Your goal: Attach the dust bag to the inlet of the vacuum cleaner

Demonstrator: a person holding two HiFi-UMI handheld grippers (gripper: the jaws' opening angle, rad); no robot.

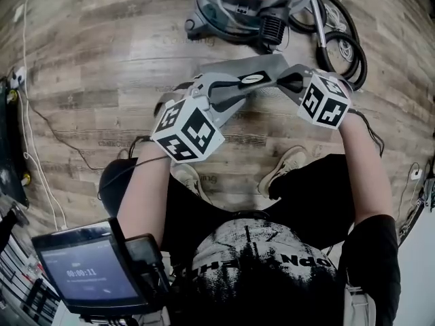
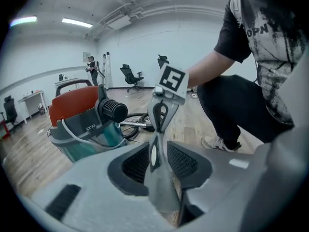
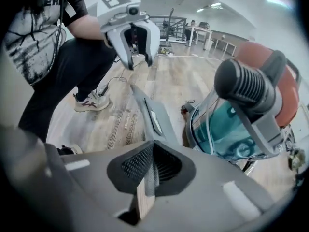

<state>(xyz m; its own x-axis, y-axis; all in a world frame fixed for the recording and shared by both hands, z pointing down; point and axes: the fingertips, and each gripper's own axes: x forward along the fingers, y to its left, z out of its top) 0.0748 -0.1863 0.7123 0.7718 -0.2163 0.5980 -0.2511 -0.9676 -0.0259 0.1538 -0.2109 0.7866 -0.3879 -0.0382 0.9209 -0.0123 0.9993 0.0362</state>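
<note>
Underfoot, matte wood-grain planks of floor, worn grey-brown.

Beyond both sets of jaws and well apart from them: a drum-shaped vacuum cleaner with glossy orange lid, translucent teal tub, grey plastic housing and a black ribbed cylinder jutting from its side. Off the far side of the right gripper, loops of black corrugated hose.

Between the two grippers, clear of the planks: the dust bag, flat, thin, matte grey, long and narrow. Carries a dark-rimmed pale oval patch near its middle, facing up in the head view. Looks smooth and fairly stiff, jutting straight out from the right jaws without drooping.

Right gripper: smooth grey shells, black mesh-textured pads pressed together. Pinches one short end of the bag flat between them.

Left gripper: same grey shells, same black ribbed pads, here spread. Has the bag's other end running edge-on through the gap, with dark space on either side and neither pad bearing on it. From the right gripper view, jaws plainly apart, the bag's tip just below them.

Behind the grippers, nearer the person: a pale shoe flat on the planks.
</note>
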